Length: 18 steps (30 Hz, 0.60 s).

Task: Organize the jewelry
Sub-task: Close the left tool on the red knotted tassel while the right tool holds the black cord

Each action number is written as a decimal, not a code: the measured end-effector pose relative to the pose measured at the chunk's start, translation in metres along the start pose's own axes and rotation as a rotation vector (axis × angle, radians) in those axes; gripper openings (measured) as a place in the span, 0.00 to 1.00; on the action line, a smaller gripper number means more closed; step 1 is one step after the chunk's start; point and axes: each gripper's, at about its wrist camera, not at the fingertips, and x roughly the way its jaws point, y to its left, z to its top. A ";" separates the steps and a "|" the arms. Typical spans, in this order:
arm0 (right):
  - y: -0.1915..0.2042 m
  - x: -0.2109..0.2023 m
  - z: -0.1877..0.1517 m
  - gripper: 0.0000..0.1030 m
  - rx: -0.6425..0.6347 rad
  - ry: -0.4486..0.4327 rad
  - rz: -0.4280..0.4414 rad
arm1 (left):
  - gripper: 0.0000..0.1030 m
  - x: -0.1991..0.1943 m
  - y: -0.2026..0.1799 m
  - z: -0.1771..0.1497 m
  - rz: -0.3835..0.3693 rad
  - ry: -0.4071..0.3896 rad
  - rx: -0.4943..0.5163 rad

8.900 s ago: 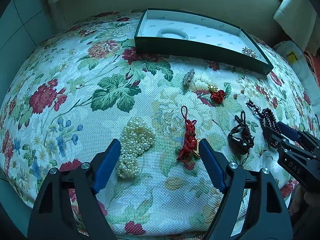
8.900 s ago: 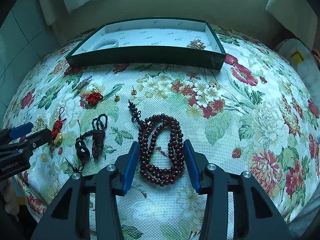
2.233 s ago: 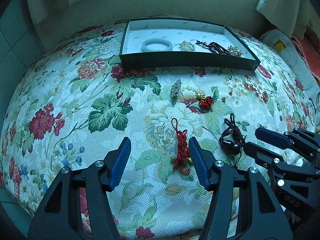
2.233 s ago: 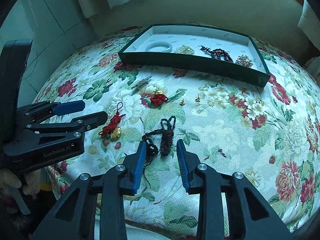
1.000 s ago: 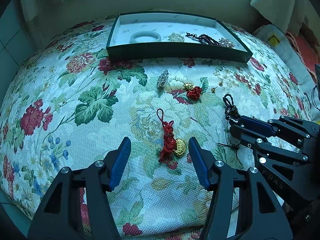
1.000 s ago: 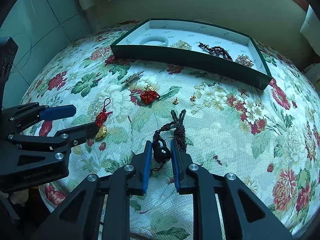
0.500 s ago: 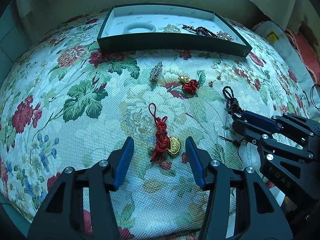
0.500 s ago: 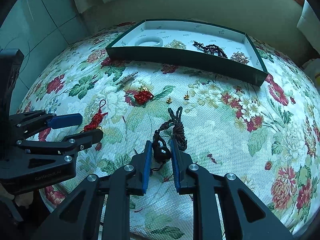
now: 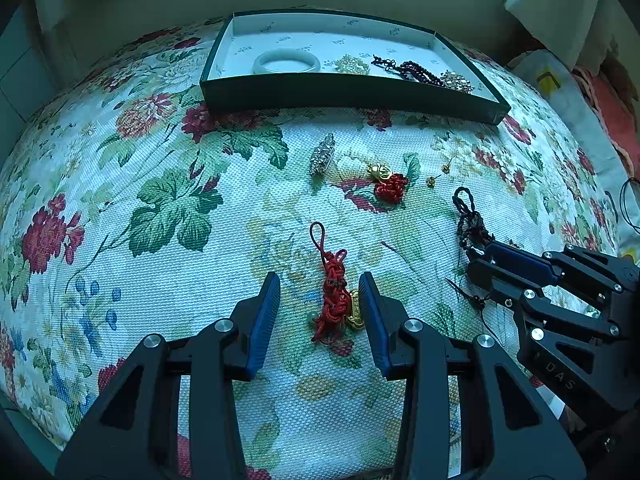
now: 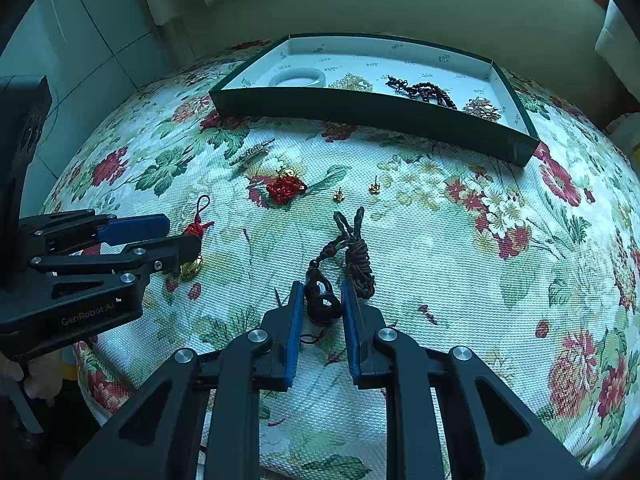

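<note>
Jewelry lies scattered on a flowered cloth [image 9: 168,200], with a green tray [image 9: 348,92] at the far side. The left gripper [image 9: 320,308] points down at a red tassel [image 9: 332,300] with a gold charm [image 9: 354,312]; its jaws have just been closing and now stand apart on either side of the tassel, the right-hand pad just beside or touching the charm (I cannot tell which), the other pad clear of it. The right gripper [image 10: 320,312] is clamped on a black pendant [image 10: 320,300], whose braided cord [image 10: 352,248] trails away over the cloth toward the tray. Both pieces lie on the cloth, near its front edge. Between them and the tray sit a red knot [image 9: 390,188] with a gold end, a silver brooch [image 9: 322,154] and two small gold studs [image 10: 356,192], all apart from one another. Inside the tray, from left to right, are a pale bangle [image 9: 286,66], a small pearl cluster [image 9: 352,65], a dark bead string [image 9: 412,70] and a gold ornament [image 9: 456,80] near the right wall. In the right wrist view the left gripper [image 10: 176,236] comes in from the left edge, its fingertips over the tassel [image 10: 198,228], and a bit of the hand [image 10: 36,380] holding it shows at the lower left.
</note>
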 end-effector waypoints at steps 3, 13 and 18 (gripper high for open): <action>0.000 0.001 0.000 0.19 0.004 0.003 0.001 | 0.28 0.002 0.001 0.003 -0.030 0.002 0.002; -0.001 0.004 0.000 0.19 0.011 0.004 0.005 | 0.19 0.003 -0.004 0.003 -0.040 0.012 0.048; -0.002 0.004 0.001 0.19 0.013 0.003 0.008 | 0.17 0.004 -0.005 0.004 -0.037 0.015 0.075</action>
